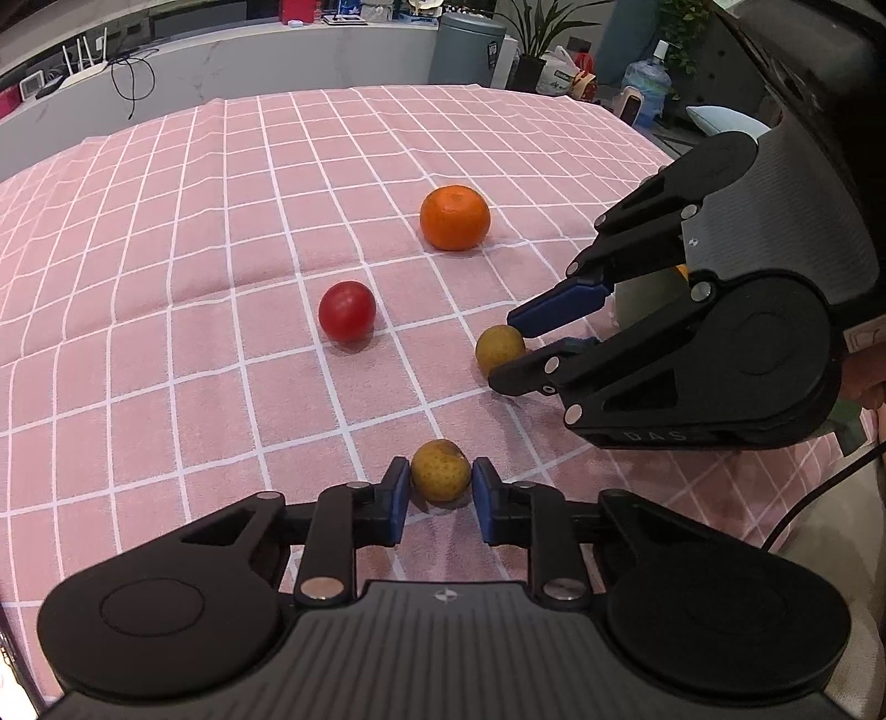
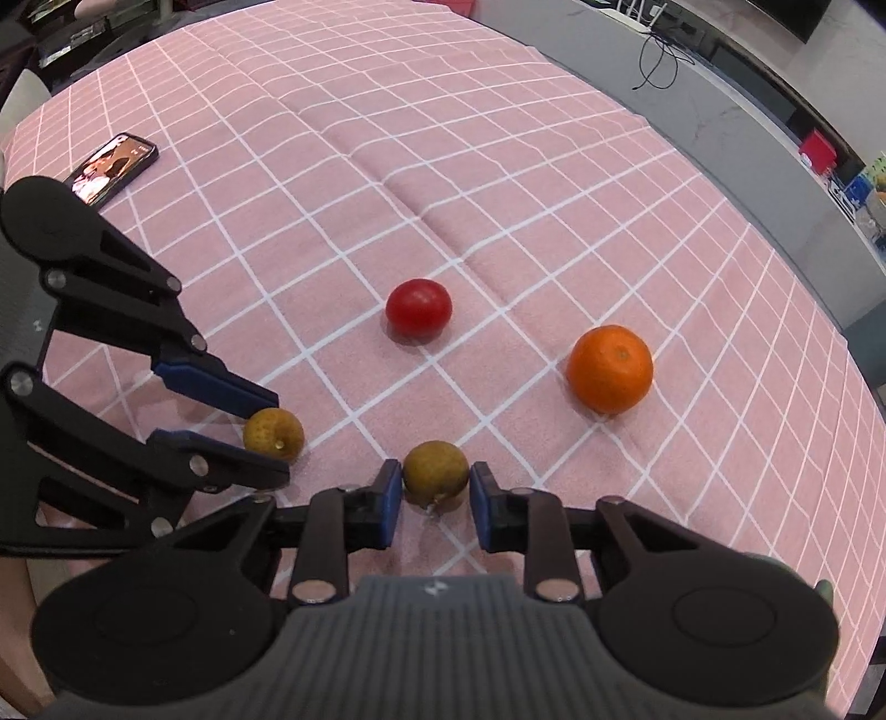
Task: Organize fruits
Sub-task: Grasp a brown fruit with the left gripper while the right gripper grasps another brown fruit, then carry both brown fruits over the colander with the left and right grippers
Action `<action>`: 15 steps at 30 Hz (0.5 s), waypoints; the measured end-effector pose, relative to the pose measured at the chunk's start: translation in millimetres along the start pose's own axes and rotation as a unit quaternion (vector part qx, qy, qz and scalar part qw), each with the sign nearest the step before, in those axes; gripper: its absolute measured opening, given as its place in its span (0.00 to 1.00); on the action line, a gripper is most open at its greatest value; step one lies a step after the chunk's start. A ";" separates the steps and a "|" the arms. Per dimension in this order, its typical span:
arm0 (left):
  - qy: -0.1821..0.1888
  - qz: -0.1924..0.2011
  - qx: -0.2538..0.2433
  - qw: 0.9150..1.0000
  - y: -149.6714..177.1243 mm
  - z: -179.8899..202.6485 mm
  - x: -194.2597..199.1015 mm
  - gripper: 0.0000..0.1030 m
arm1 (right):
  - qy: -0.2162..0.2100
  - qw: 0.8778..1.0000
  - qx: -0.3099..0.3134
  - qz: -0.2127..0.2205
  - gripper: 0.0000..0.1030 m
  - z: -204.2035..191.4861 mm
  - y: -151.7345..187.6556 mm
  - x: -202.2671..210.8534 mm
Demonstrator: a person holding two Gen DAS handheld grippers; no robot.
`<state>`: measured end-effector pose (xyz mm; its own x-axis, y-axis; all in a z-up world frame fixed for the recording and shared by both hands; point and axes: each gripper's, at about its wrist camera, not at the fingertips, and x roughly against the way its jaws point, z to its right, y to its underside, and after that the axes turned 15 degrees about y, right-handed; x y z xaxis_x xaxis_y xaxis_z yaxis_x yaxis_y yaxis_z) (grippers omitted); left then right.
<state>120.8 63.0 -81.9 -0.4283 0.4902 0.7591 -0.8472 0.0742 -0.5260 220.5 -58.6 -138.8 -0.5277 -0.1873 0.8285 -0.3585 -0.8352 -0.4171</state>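
Two small brownish-yellow fruits, a red tomato (image 1: 347,310) and an orange (image 1: 454,217) lie on the pink checked cloth. My left gripper (image 1: 441,484) is closed around one brownish fruit (image 1: 441,469), pads touching both sides, fruit resting on the cloth. My right gripper (image 2: 435,487) is likewise closed around the other brownish fruit (image 2: 435,472), which also shows in the left wrist view (image 1: 498,349). In the right wrist view the tomato (image 2: 418,307) lies ahead, the orange (image 2: 609,368) to the right, and the left gripper's fruit (image 2: 273,433) at the left.
A phone (image 2: 113,166) lies on the cloth far left in the right wrist view. A grey counter (image 1: 221,72) with cables, a grey bin (image 1: 468,47) and plants stand beyond the table's far edge. The pink cloth (image 1: 166,249) stretches wide around the fruits.
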 end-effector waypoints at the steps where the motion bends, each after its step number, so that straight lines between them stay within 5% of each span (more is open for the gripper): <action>1: -0.003 0.000 0.000 1.000 -0.1 0.3 0.3 0.26 | 0.001 1.000 -0.002 0.000 0.22 -0.2 0.2 0.4; 15: -0.022 0.039 0.010 0.999 -15.9 24.4 37.5 0.26 | 0.016 0.996 -0.052 0.069 0.21 6.6 9.5 59.2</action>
<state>110.5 59.0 -35.6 -0.5071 0.4546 0.7322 -0.8165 0.0185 -0.5770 190.9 -81.0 -91.3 -0.6017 -0.2780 0.7488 -0.3578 -0.7443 -0.5639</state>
